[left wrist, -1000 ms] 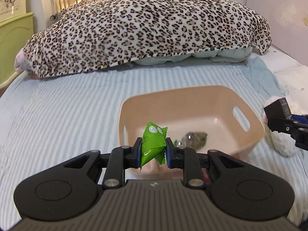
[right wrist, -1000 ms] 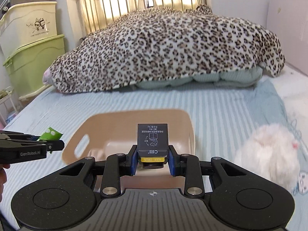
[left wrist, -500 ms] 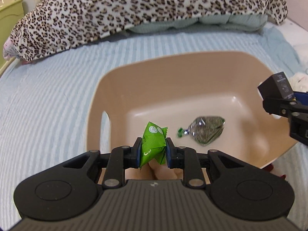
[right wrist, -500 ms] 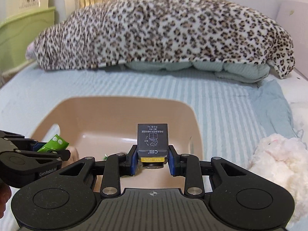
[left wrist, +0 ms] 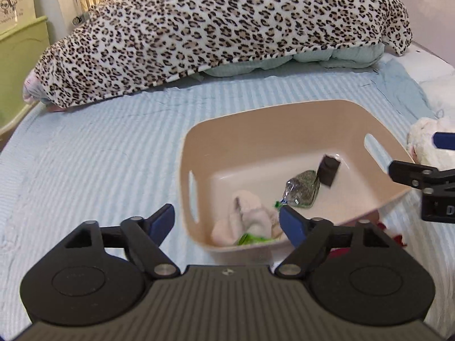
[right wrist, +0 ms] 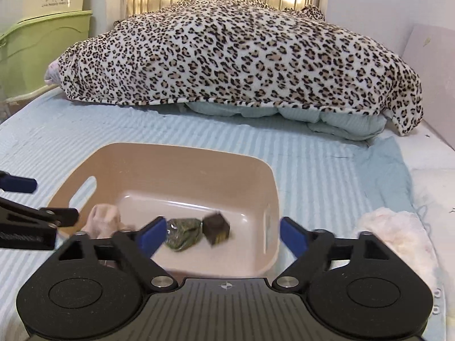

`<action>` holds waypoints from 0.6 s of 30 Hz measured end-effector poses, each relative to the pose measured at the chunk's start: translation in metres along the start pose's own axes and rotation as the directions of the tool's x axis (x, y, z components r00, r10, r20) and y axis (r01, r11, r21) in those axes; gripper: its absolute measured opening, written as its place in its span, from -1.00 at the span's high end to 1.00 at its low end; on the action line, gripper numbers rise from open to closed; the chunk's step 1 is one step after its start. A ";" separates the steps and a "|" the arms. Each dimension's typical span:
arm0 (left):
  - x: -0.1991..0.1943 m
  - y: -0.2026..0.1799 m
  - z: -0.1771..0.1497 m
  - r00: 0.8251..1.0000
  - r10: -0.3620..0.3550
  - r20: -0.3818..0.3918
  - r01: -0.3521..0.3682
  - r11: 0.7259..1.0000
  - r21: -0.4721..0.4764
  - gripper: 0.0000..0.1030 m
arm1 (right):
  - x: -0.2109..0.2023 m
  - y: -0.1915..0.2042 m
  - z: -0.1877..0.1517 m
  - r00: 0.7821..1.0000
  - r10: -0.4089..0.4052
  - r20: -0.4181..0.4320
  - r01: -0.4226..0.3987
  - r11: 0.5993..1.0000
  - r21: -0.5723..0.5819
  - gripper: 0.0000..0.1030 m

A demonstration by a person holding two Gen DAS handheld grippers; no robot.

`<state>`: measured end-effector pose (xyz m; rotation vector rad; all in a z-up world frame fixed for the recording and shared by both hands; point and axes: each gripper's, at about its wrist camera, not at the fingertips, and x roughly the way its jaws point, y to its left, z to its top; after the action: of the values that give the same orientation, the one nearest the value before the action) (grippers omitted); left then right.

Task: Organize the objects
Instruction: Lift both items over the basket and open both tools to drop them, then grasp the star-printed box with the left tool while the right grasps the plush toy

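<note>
A beige plastic basket (left wrist: pixel 284 110) (right wrist: pixel 182 153) sits on the striped bed. Inside lie a green packet (left wrist: pixel 251 238) at the near wall, a cream sock (left wrist: pixel 247 218) (right wrist: pixel 103 218), a clear bag of dark green bits (left wrist: pixel 303 189) (right wrist: pixel 183 234) and a black box (left wrist: pixel 328 169) (right wrist: pixel 216 228). My left gripper (left wrist: pixel 227 221) is open and empty over the basket's near left corner. My right gripper (right wrist: pixel 219 236) is open and empty above the basket's near edge; it also shows in the left wrist view (left wrist: pixel 421 176).
A leopard-print blanket (left wrist: pixel 227 28) (right wrist: pixel 241 54) is heaped over pale quilts at the head of the bed. A white plush toy (left wrist: pixel 429 139) (right wrist: pixel 398 236) lies right of the basket. Green storage bins (right wrist: pixel 42 45) stand at the left.
Both grippers opened. The green packet dropped from my left gripper and the black box dropped from my right gripper into the basket.
</note>
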<state>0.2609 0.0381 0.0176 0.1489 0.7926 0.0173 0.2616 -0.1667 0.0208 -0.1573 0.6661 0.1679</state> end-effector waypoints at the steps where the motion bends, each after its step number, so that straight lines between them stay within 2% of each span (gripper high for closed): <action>1: -0.003 0.001 -0.005 1.000 0.004 0.001 -0.004 1.000 0.011 -0.67 | -0.005 -0.001 -0.003 1.000 0.000 0.001 0.000 1.000 -0.002 -0.92; 4: -0.009 0.002 -0.019 1.000 0.018 -0.018 -0.017 0.999 0.050 -0.67 | -0.016 -0.002 -0.017 0.999 0.010 -0.031 -0.010 1.000 0.014 -0.99; 8: -0.005 0.005 -0.038 0.998 0.022 -0.059 -0.019 0.999 0.049 -0.67 | -0.013 -0.002 -0.036 0.995 0.025 -0.094 -0.023 1.000 0.017 -1.00; 12: 0.013 0.008 -0.054 0.991 0.003 -0.133 0.001 1.000 0.031 -0.67 | -0.002 0.003 -0.057 0.987 0.022 -0.158 -0.022 1.000 0.005 -1.00; 18: 0.045 0.006 -0.073 0.979 0.008 -0.205 -0.001 0.999 0.036 -0.67 | 0.019 0.006 -0.085 0.969 0.034 -0.245 -0.030 0.999 0.019 -1.00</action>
<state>0.2413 0.0565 -0.0641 0.1852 0.9989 0.0231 0.2244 -0.1759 -0.0578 -0.1546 0.9169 0.1763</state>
